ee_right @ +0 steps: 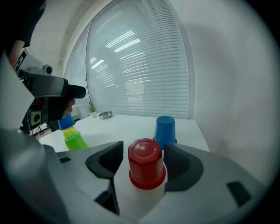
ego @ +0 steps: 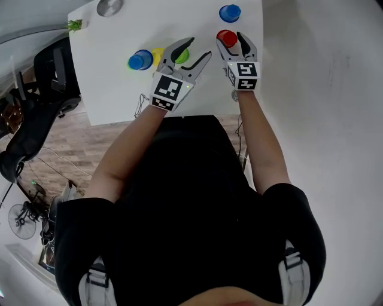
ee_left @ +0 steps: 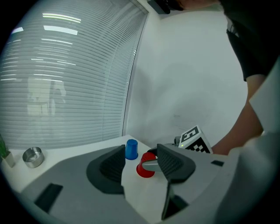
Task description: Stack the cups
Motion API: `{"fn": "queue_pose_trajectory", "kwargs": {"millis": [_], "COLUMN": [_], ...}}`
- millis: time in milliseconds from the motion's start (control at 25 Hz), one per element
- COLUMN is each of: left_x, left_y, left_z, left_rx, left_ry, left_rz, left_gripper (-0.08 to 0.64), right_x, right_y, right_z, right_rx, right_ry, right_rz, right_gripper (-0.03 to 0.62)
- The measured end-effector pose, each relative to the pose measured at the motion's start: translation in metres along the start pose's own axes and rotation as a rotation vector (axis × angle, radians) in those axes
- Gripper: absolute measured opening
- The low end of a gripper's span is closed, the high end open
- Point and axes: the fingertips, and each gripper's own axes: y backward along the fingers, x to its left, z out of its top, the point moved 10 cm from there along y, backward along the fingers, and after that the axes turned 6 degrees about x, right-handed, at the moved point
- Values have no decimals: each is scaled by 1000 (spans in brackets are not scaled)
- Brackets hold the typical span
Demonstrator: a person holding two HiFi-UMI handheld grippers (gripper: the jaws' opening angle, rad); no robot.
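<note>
Red cup: upturned red plastic cup point(ego: 226, 37), base up, near the right edge of the white bench point(ego: 119, 36), abt midway along it, btwn the right jaws.
Right gripper point(ego: 231, 42): jaws spread, one each side of the red cup. Pads are close to its wall but a slim gap shows, so no pinch yet.
Step in hand (my read): take hold of the red cup to set it over another.
Doing it well: centre the cup btwn the pads and grip low on the wall, not on the narrow base end, since the taper could let it squirt out. Squeeze gently, as thin plastic prob. flexes. Lift straight up before going sideways.
Nearest target: upturned blue plastic cup point(ego: 230, 12) by the far right corner, just beyond the red one.
Other cups: green plastic cup point(ego: 181, 56), yellow plastic cup point(ego: 157, 54) and a 2nd blue plastic cup point(ego: 139, 60) in a row toward the near left part of the bench, close together.
Left gripper point(ego: 201, 46): jaws spread, nothing btwn them in its own view. It hangs over the green cup, not around it.
Progress (judged): no stack seen yet.
Far edge: round metal bowl point(ego: 109, 6); small potted plant point(ego: 75, 24) at the far left corner.
</note>
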Motion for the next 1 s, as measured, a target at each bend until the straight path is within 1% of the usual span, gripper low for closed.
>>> {"fn": "queue_pose_trajectory", "kwargs": {"millis": [120,280,440,560,760,1000], "left_x": [2,5,5,4,5,6], "left_y": [0,4,17,35,68,108], "left_z": [2,5,13,18,24,23], "left_rx": [-1,-11,-41,-63,-97,-131], "left_ry": [1,15,23,20,-7,-18], "left_rz": [6,22,45,63,107,167], "left_gripper": [238,235,232,230,227,222], "right_x": [-1,1,10,22,50,92], "right_y": [-3,1,13,22,32,35], "right_z": [-2,5,24,41,68,88], "right_rx": [5,-7,-36,-64,-98,-95], "right_ry": [3,20,41,65,108,182], "right_rz": [1,8,39,84,187,301], "right_gripper": [227,231,241,241,241,241]}}
